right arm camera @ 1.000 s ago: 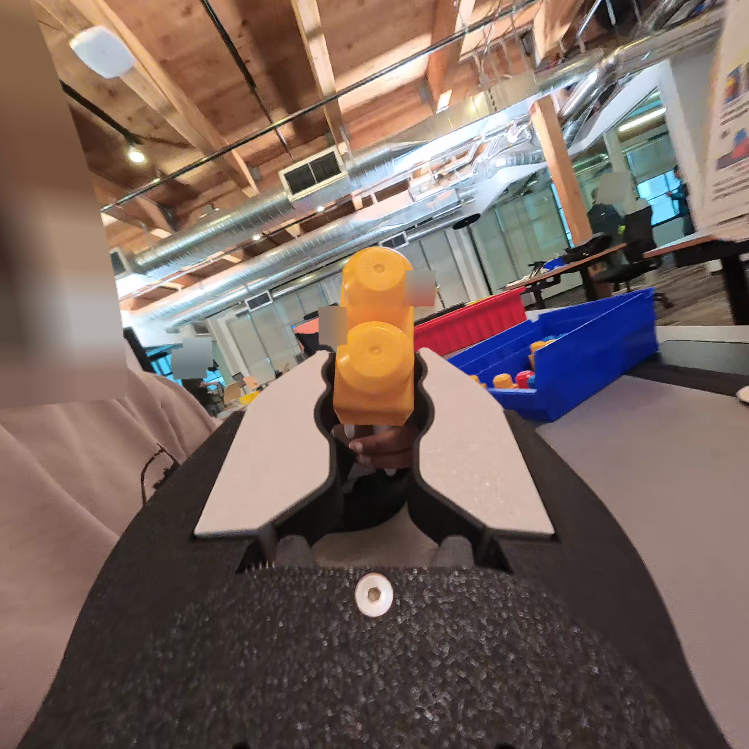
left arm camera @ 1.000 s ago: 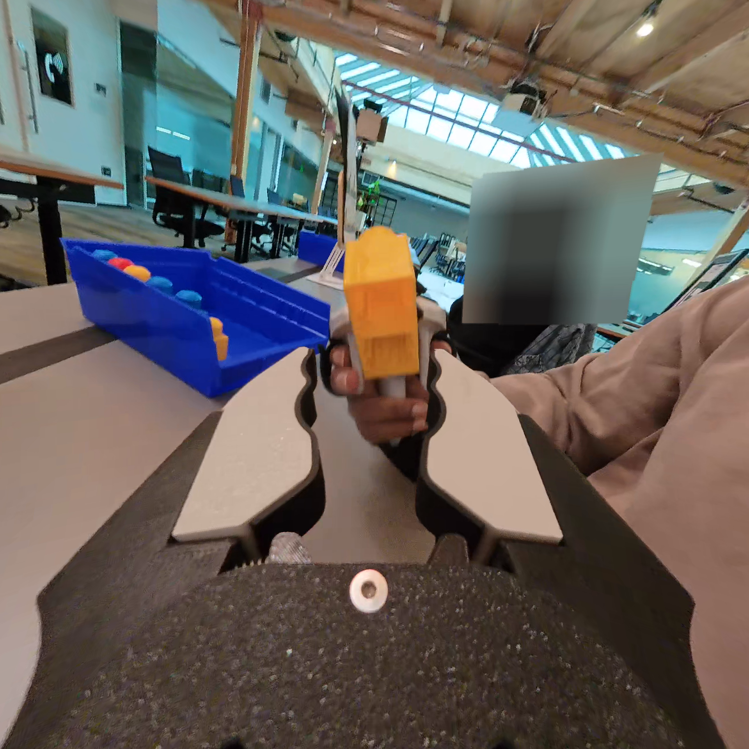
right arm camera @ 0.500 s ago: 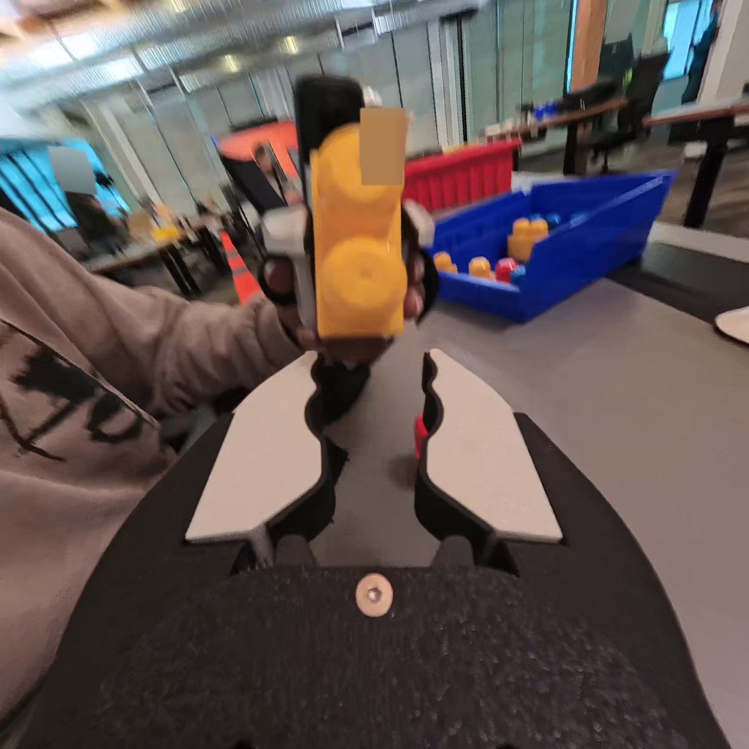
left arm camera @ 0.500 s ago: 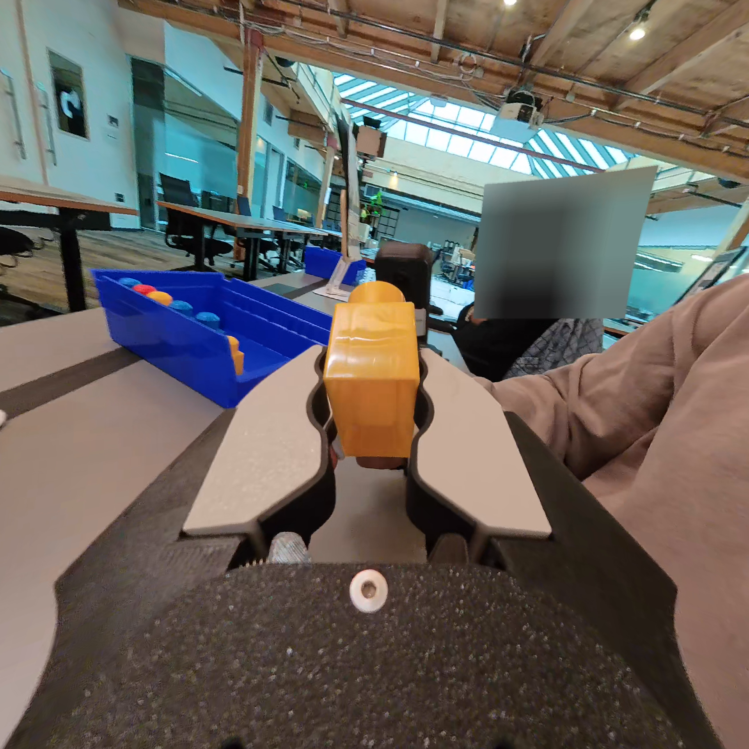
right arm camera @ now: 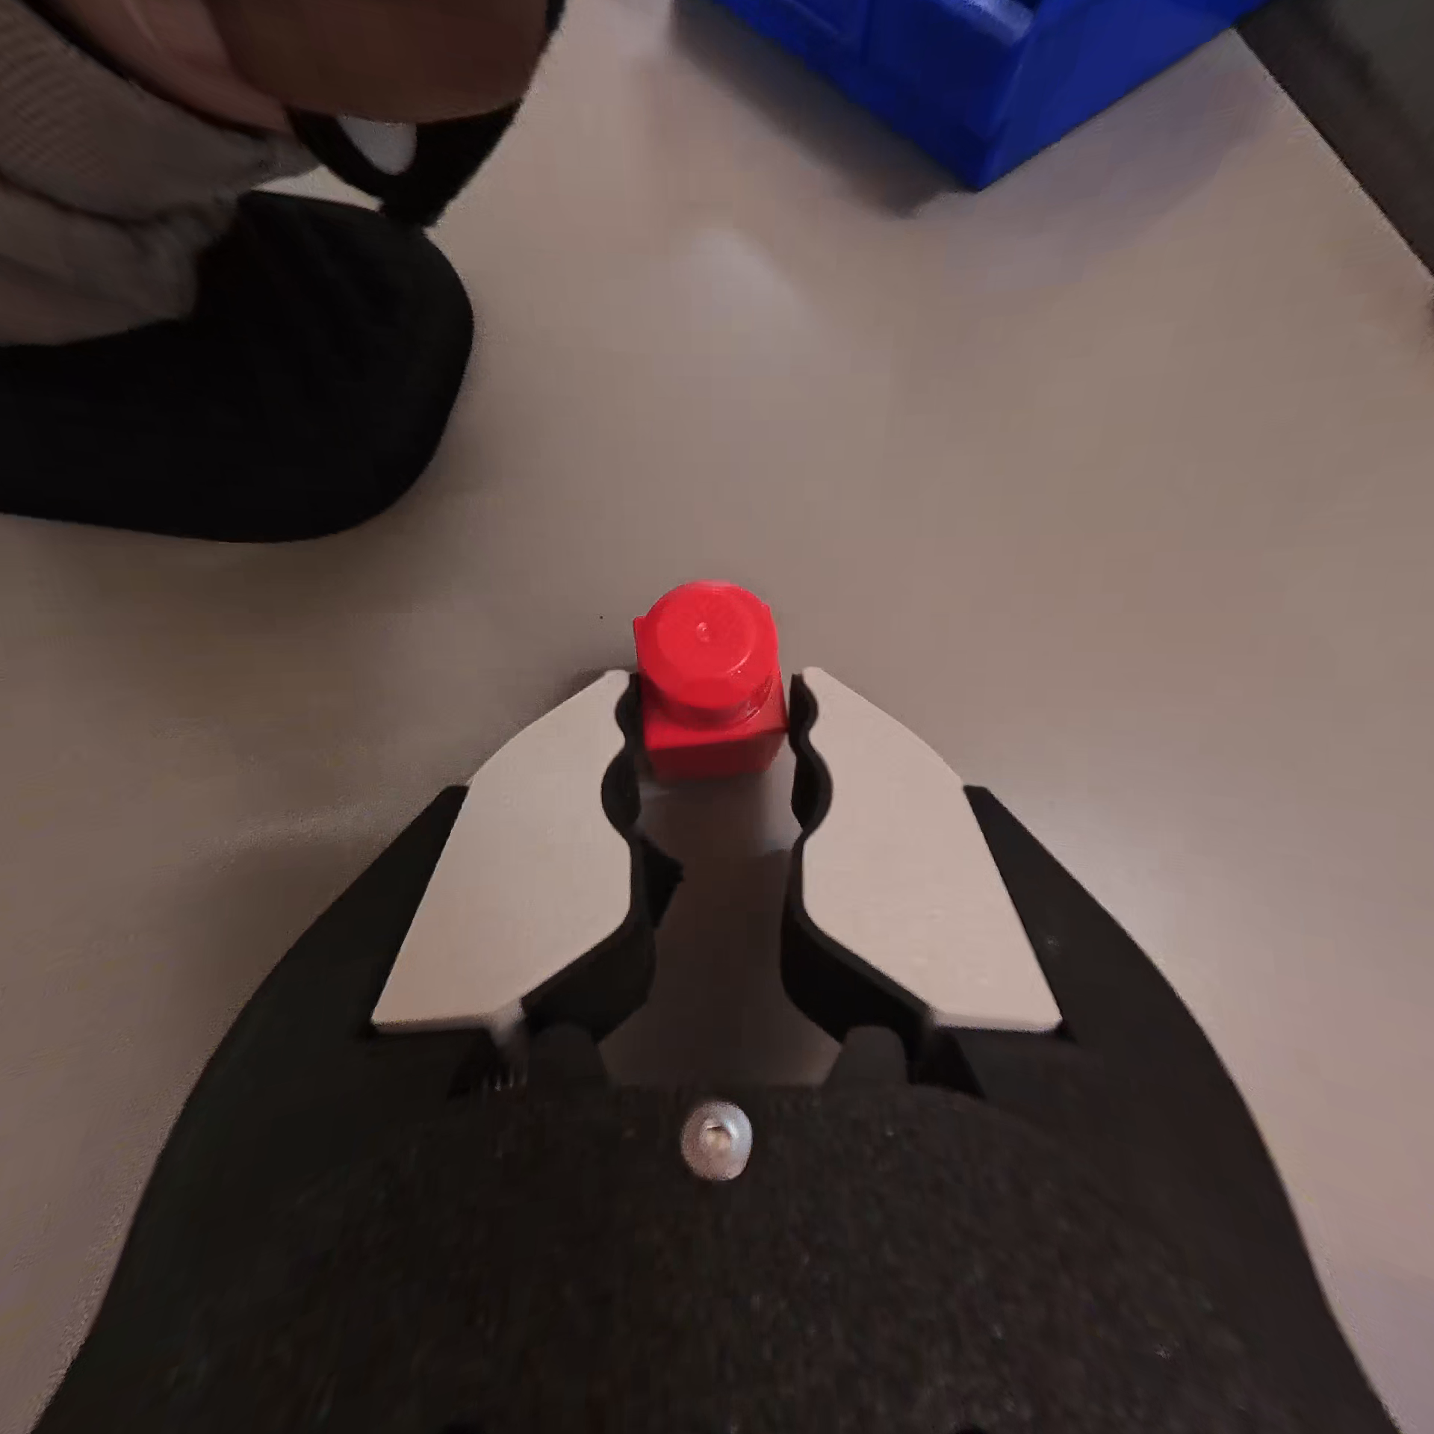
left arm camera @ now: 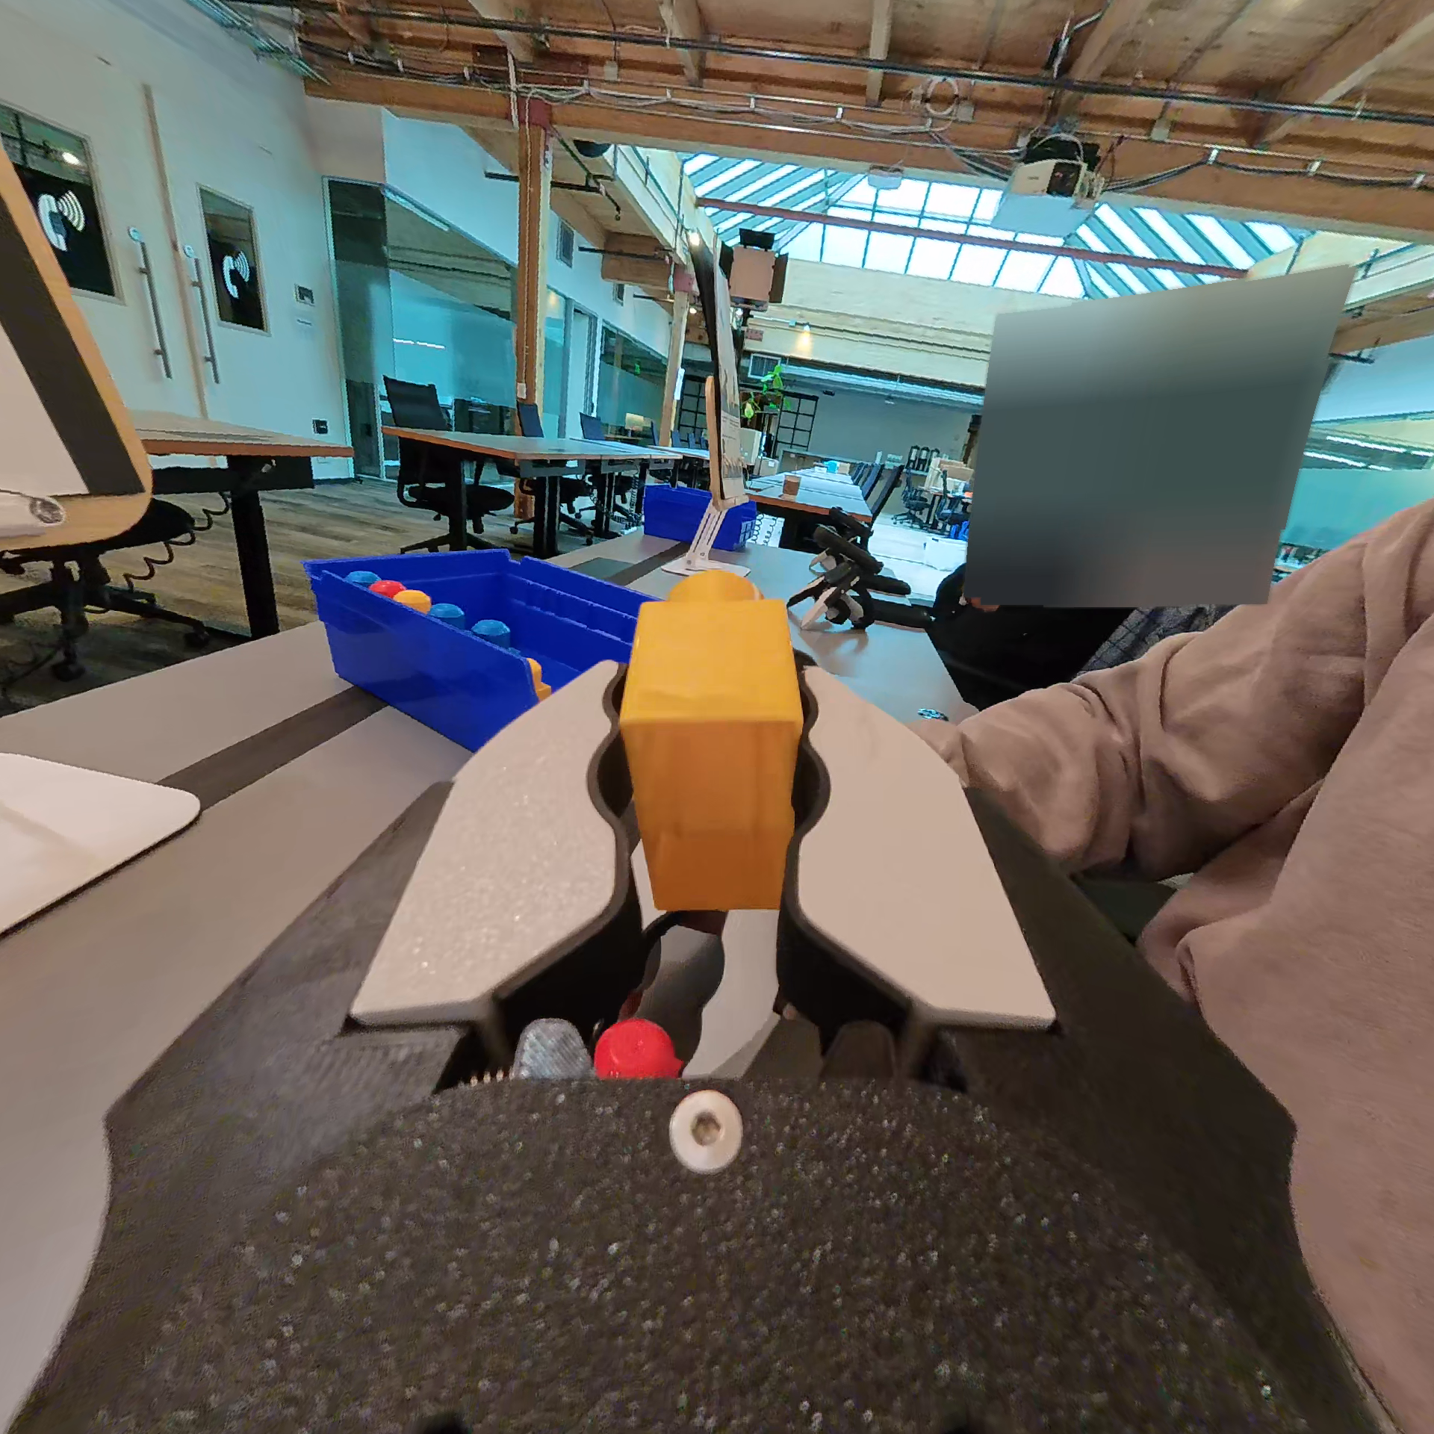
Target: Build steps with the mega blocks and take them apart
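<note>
Meanwhile, left gripper [left arm camera: 710, 764] clenched on the orange block [left arm camera: 710, 745], held up near the blue bin [left arm camera: 481, 652]; right gripper [right arm camera: 710, 718] spread around the red block [right arm camera: 706, 683] on the table [right arm camera: 1009, 465], not yet closing; probably light, rigid, slick plastic, best pinched across flat sides

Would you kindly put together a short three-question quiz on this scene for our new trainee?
1. True or false: the left gripper is shut on the orange block.
2. Multiple choice: the red block by the right gripper is A) lifted in the air, B) standing on the grey table, C) lying in the blue bin.
3. Fill in: the right gripper's fingers flank the red block, and the gripper is ____.

Key: 1 true; 2 B; 3 open, with a gap visible at the right finger.
</note>
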`<state>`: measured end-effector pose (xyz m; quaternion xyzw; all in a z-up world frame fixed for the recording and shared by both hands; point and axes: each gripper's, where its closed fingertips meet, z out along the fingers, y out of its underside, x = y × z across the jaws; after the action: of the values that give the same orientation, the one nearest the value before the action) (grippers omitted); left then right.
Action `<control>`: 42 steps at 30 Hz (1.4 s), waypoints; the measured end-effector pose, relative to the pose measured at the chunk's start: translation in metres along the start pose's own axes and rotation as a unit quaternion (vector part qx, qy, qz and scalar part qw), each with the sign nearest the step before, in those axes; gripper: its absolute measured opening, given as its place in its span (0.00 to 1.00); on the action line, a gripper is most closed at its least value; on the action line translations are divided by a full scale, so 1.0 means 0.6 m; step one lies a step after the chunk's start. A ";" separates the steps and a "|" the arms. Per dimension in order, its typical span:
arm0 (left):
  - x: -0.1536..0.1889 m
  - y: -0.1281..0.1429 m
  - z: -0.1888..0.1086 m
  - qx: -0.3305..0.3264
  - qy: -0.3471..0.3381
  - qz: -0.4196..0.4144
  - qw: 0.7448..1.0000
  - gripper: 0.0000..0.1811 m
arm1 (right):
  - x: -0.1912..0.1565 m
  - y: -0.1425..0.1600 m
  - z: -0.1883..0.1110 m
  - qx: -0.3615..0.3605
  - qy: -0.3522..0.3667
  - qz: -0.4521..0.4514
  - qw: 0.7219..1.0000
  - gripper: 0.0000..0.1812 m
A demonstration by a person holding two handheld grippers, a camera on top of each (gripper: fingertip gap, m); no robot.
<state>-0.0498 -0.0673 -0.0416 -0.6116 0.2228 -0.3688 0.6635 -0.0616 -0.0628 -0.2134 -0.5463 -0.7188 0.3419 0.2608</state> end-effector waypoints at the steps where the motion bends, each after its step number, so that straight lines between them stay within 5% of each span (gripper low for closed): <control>1: 0.000 0.000 0.000 -0.001 0.002 -0.002 1.000 0.22 | 0.000 0.001 -0.002 0.003 -0.005 0.005 1.000 0.19; 5: 0.002 0.002 0.002 0.000 0.004 -0.002 1.000 0.21 | 0.020 -0.013 -0.033 0.053 0.003 0.031 0.998 0.19; 8: 0.006 0.000 0.004 0.007 0.008 -0.007 1.000 0.21 | 0.046 -0.069 -0.106 0.179 0.007 0.059 0.982 0.19; 13: 0.016 0.000 0.013 0.016 0.025 -0.022 0.999 0.21 | 0.068 -0.161 -0.293 0.458 -0.027 0.087 0.884 0.19; 16: 0.024 0.006 0.023 0.012 0.034 -0.025 0.999 0.21 | 0.041 -0.182 -0.331 0.518 -0.084 0.096 0.846 0.19; 19: 0.032 0.013 0.032 0.004 0.040 -0.026 0.999 0.21 | 0.004 -0.192 -0.307 0.515 -0.129 0.096 0.842 0.19; 27: 0.039 0.031 0.028 -0.051 0.054 -0.022 0.997 0.21 | -0.027 -0.169 -0.236 0.384 -0.135 0.055 0.912 0.20; 35: 0.054 0.078 0.020 -0.141 0.089 -0.002 0.986 0.20 | -0.054 -0.114 -0.200 0.284 -0.172 0.027 0.943 0.20; 42: 0.050 0.062 0.022 -0.100 0.081 0.015 0.992 0.21 | -0.045 -0.129 -0.215 0.333 -0.136 0.032 0.933 0.22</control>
<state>-0.0130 -0.0820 -0.0710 -0.6393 0.3206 -0.3834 0.5843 -0.0047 -0.0751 -0.0723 -0.3990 -0.5749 0.6404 0.3166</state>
